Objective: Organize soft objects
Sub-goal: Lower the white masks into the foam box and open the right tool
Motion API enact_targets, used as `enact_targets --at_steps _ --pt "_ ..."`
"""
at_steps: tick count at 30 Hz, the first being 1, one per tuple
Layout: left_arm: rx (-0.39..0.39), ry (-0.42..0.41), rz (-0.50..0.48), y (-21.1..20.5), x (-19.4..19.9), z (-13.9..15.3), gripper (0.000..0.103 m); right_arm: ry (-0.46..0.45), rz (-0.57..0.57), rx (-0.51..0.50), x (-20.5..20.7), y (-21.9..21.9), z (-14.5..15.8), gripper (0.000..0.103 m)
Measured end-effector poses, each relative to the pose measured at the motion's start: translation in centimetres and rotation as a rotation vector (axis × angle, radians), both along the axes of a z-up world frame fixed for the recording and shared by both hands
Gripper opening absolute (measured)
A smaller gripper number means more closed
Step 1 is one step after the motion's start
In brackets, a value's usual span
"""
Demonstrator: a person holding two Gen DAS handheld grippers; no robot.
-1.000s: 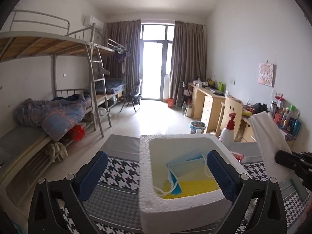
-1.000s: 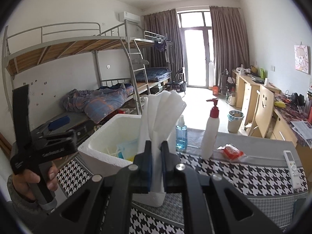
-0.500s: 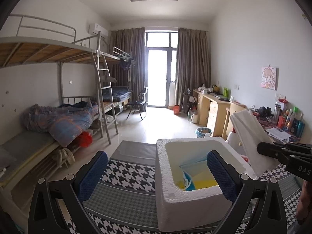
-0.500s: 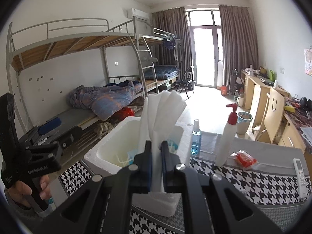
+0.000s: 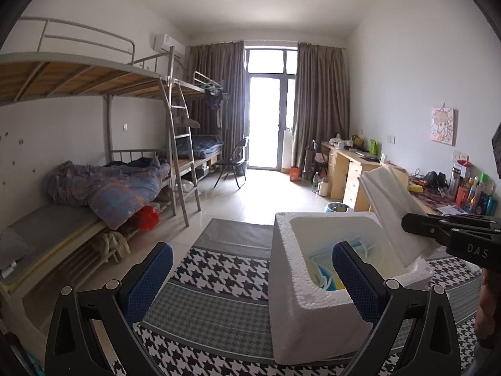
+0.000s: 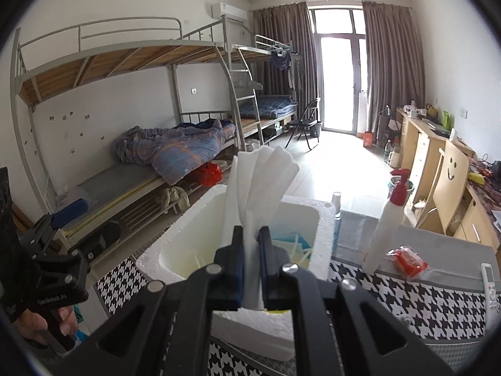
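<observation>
A white foam box (image 5: pixel 300 313) stands open on the houndstooth tablecloth, with blue face masks (image 5: pixel 319 258) and something yellow inside. My left gripper (image 5: pixel 249 260) is open wide at the box's near left corner, its right finger in front of the box's opening. My right gripper (image 6: pixel 250 241) is shut on a fanned stack of white foam sheets (image 6: pixel 263 181). In the left wrist view the sheets (image 5: pixel 388 206) lean over the box's right rim. The box (image 6: pixel 188 228) lies just beyond the right fingers, the masks (image 6: pixel 291 238) showing behind them.
A white pump bottle with a red top (image 6: pixel 385 228), a small blue bottle (image 6: pixel 336 216), a red packet (image 6: pixel 407 258) and a remote (image 6: pixel 489 285) lie on the table right of the box. Bunk beds line the left wall and wooden desks the right.
The box has slid from the middle to the right of the left wrist view. The right gripper has carried the foam sheets in over the box's right rim.
</observation>
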State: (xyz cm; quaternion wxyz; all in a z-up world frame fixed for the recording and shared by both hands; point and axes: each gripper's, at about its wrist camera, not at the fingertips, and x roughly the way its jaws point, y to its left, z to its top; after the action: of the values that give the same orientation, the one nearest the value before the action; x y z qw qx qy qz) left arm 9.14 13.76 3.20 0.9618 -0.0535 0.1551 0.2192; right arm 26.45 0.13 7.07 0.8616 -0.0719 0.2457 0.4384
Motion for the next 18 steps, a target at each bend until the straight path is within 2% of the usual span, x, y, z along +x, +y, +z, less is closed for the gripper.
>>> enact_targets --at_steps 10,11,13,15,18 --pt "-0.012 0.004 -0.018 0.4 -0.6 -0.3 0.102 0.014 -0.004 -0.022 0.4 2.1 -0.1 0.013" --pt "-0.013 0.005 -0.022 0.4 -0.6 -0.2 0.102 0.018 -0.003 -0.029 0.5 2.2 -0.2 0.016" --pt "-0.014 0.007 -0.03 0.4 -0.6 -0.2 0.102 0.022 -0.006 -0.035 0.5 2.4 -0.4 0.031" --pt "-0.016 0.009 -0.035 0.6 -0.5 -0.2 0.102 0.025 -0.001 -0.03 0.5 2.5 -0.5 0.057" --pt "-0.023 0.014 -0.038 0.8 -0.4 -0.4 0.102 0.006 0.005 -0.023 -0.1 2.5 -0.5 0.068"
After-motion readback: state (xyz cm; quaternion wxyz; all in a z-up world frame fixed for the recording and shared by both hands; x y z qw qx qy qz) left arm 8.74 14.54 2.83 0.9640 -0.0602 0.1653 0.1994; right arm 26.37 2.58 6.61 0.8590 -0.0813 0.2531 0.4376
